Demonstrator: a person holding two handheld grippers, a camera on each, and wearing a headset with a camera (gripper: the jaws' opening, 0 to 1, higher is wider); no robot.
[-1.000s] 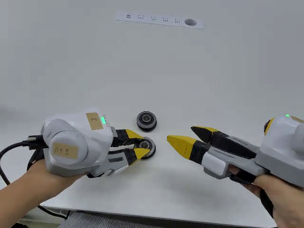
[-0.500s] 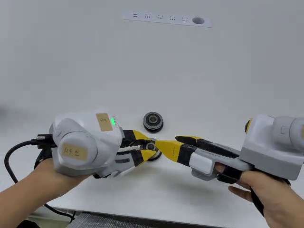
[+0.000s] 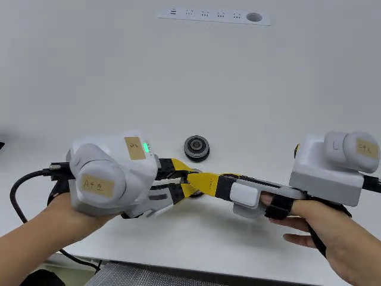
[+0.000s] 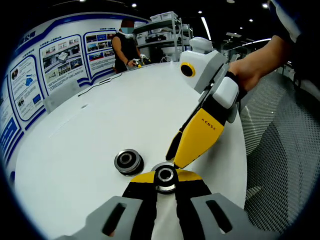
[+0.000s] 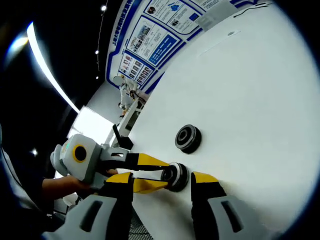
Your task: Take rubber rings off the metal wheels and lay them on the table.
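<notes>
Op: Since a second ago my right tongs have swung in from well apart to meet the left tongs at the near wheel.

Spotter: Head view?

Op: Both sets of tips cross low over the white worktop. The far wheel lies just beyond them, untouched.

Spotter: Left gripper view?

Op: My left tongs are clenched on the near wheel, one tip on each side. Whether it is lifted or resting, I can't tell. A yellow tip of the right tongs touches its upper edge.

Spotter: Right gripper view?

Op: My right tongs stand parted, straddling the wheel, not yet biting.

Spotter: How will it handle?

Op: I judge the metal wheel stiff and fairly heavy for its size, and the black rubber ring soft, stretchy and grippy. I'd pinch the ring's outer edge, not the hub, and peel it sideways while the left holds firm. It may snap back.
</notes>
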